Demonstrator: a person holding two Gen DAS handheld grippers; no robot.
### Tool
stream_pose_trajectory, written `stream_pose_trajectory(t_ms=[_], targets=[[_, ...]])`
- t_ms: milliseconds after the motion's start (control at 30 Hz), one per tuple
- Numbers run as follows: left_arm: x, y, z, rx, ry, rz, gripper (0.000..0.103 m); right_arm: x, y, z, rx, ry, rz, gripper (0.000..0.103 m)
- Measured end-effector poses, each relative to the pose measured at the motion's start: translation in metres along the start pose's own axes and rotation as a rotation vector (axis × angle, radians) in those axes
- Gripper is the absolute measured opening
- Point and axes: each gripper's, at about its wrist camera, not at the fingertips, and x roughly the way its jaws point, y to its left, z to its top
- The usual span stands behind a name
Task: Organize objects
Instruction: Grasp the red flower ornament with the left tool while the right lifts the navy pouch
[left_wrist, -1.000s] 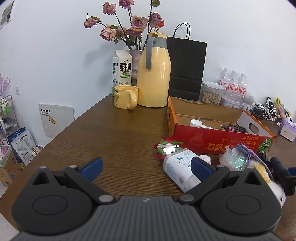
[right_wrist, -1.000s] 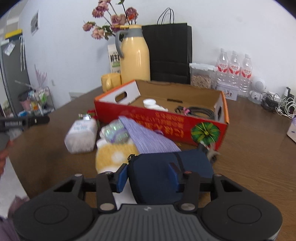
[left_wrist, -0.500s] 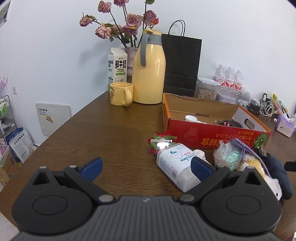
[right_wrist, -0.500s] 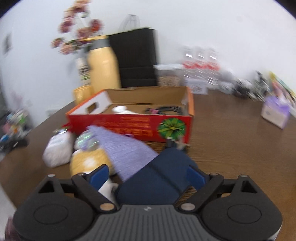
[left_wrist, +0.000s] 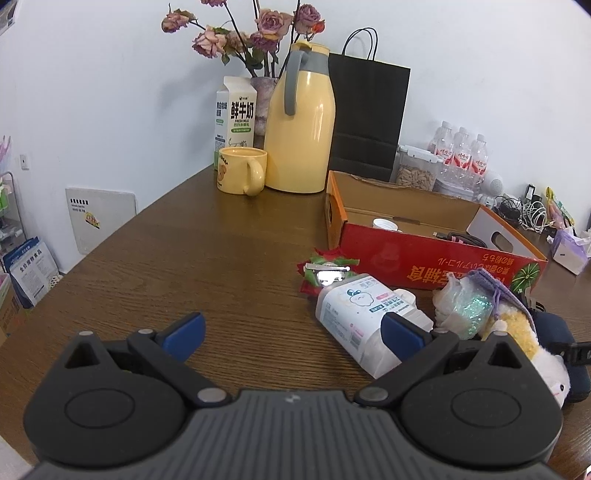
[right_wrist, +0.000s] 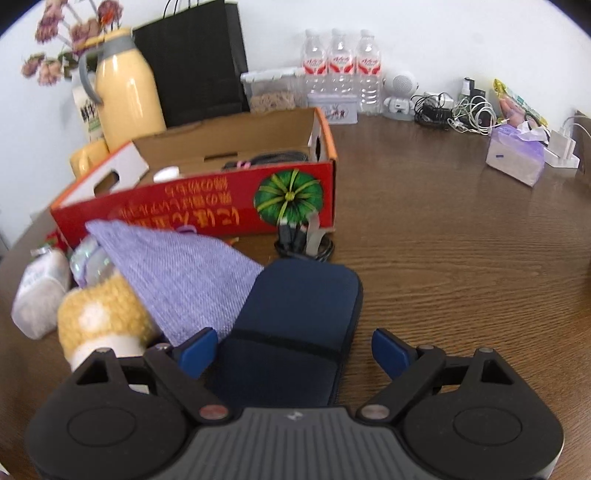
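Note:
A red and orange cardboard box (left_wrist: 424, 254) (right_wrist: 207, 199) lies open on the brown table, with a cable and a white lid inside. In front of it lie a white wipes pack (left_wrist: 354, 310), a clear glittery bag (left_wrist: 469, 306), a purple knit cloth (right_wrist: 177, 269), a yellow plush toy (right_wrist: 103, 314) and a dark blue case (right_wrist: 299, 325). My left gripper (left_wrist: 291, 332) is open and empty, its right finger beside the wipes pack. My right gripper (right_wrist: 291, 350) is open, its jaws wide on either side of the blue case.
A yellow thermos (left_wrist: 301, 125), yellow mug (left_wrist: 242, 175), milk carton (left_wrist: 236, 114), flower vase and black paper bag (left_wrist: 365, 118) stand at the back. Water bottles (right_wrist: 340, 66), chargers with cables (right_wrist: 458, 110) and a tissue pack (right_wrist: 517, 155) sit at the right.
My right gripper has opened from shut on the blue case to wide open, and its view has swung right. My left gripper has drawn back slightly and stays open.

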Motion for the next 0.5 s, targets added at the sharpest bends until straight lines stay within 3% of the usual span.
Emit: stream_pose_trajectory(t_ms=[167,500], targets=[[0.006,0.000,0.001,-0.003,0.011,-0.003,0.103,0.007,0.012,-0.001,-0.074,0.031,-0.008,0.086],[0.029,-0.005,0.016,0.009,0.028,0.005,0.103,0.002,0.004,0.002,-0.137,0.027,0.049,0.069]])
